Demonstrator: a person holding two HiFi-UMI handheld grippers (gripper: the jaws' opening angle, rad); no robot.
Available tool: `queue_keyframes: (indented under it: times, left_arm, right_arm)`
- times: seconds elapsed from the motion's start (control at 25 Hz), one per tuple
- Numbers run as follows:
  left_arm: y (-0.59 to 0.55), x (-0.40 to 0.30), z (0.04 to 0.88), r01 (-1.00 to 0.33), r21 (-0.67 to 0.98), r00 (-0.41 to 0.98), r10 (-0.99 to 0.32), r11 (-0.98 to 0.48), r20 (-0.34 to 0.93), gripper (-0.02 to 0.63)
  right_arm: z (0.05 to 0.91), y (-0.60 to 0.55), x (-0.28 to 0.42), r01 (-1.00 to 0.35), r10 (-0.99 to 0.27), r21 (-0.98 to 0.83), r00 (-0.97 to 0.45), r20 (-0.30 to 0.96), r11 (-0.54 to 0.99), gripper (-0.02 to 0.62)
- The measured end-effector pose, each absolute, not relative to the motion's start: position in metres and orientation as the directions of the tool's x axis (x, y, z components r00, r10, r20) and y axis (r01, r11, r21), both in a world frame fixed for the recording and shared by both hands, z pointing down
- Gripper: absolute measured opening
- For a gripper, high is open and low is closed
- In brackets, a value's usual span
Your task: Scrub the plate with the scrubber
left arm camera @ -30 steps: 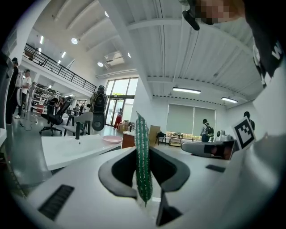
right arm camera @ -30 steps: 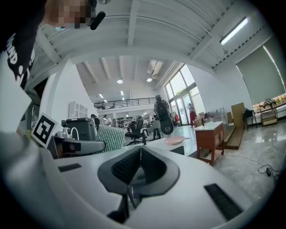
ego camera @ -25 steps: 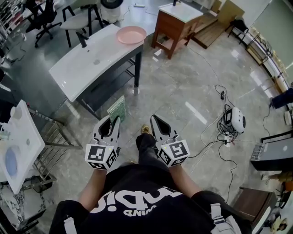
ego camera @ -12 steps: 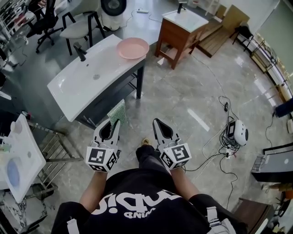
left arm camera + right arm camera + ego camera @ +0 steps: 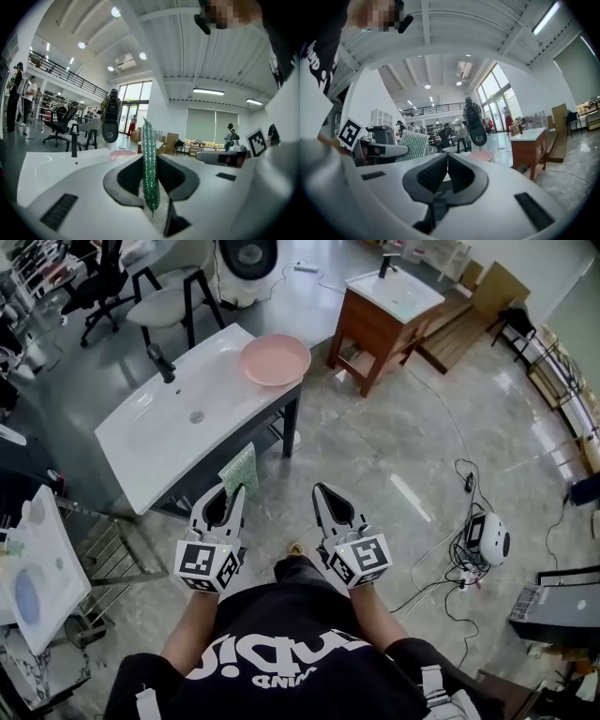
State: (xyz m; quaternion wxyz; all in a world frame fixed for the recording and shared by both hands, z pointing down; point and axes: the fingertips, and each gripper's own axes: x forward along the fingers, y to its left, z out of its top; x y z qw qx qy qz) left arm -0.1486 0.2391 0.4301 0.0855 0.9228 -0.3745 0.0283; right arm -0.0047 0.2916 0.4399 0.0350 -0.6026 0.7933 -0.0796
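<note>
A pink plate [image 5: 274, 359] lies on the right end of a white sink counter [image 5: 159, 442], ahead of me. My left gripper [image 5: 235, 488] is shut on a green scrubber [image 5: 239, 470] that stands up edgewise between its jaws; in the left gripper view the scrubber [image 5: 150, 168] fills the gap and the plate [image 5: 123, 154] shows pale pink beyond. My right gripper [image 5: 318, 489] is shut and empty, held level beside the left one. From the right gripper view the scrubber [image 5: 411, 145] is at left and the plate [image 5: 483, 155] lies just past the closed jaws. Both grippers are well short of the counter.
A black faucet [image 5: 161, 362] stands at the counter's back edge. A wooden vanity with a white basin [image 5: 386, 315] stands to the right of the plate. Chairs [image 5: 173, 301] stand behind the counter. Cables and a white device [image 5: 487, 540] lie on the tiled floor at right. Another white basin [image 5: 33, 554] is at left.
Both grippers and the person have moved forward towards the sink counter; the counter and plate now sit lower and closer in the head view. The grip on the scrubber is unchanged.
</note>
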Motion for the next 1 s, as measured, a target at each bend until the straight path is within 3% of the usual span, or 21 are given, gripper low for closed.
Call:
queue_keyframes:
  times: [1.0]
  left_arm:
    - [0.088,-0.08,0.437,-0.759,0.128,0.65,-0.754,-0.638,0.099,0.089]
  right_arm:
    - [0.46,0.135,0.07,-0.922,-0.932,-0.179,-0.359,0.058,0.344,0.02]
